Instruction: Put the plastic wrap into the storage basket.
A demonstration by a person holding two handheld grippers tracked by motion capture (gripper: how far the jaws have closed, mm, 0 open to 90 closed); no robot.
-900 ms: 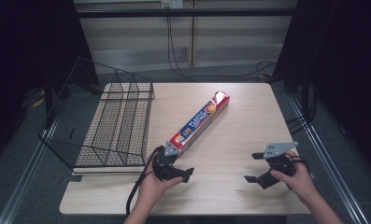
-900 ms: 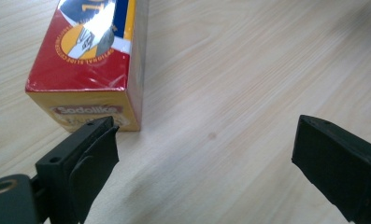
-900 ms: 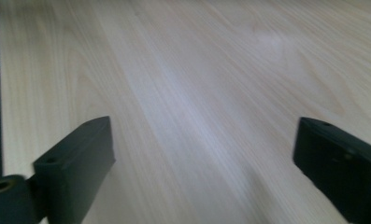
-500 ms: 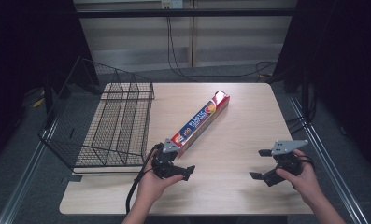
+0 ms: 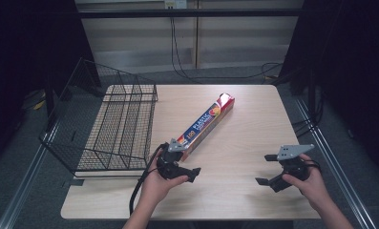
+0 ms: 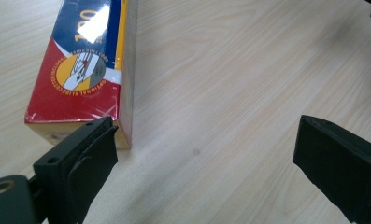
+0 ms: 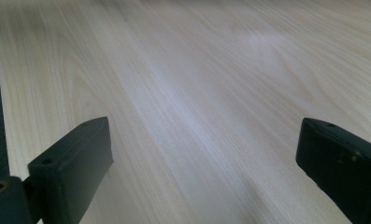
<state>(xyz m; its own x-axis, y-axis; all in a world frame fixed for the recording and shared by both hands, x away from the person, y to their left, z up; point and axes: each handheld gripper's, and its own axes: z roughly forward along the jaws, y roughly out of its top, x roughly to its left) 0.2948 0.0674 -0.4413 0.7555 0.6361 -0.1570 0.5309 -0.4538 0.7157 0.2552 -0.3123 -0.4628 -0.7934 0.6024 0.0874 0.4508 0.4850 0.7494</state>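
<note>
Approaching the long red-and-blue cardboard wrap box (image 5: 205,125) lying diagonally on the pale wooden counter (image 5: 235,191), left tongs (image 6: 206,154) gape beside its near end; next, straddle it; right tongs (image 5: 268,169) idle apart

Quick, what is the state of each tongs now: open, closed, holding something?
Left tongs: open, holding nothing; one jaw is beside the end of the plastic wrap box.
Right tongs: open, holding nothing.

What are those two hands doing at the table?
A person holds a gripper in each hand. The left gripper sits open right at the near end of a long plastic wrap box, not gripping it. The right gripper hovers open over bare table. A wire basket waits at the left.
</note>
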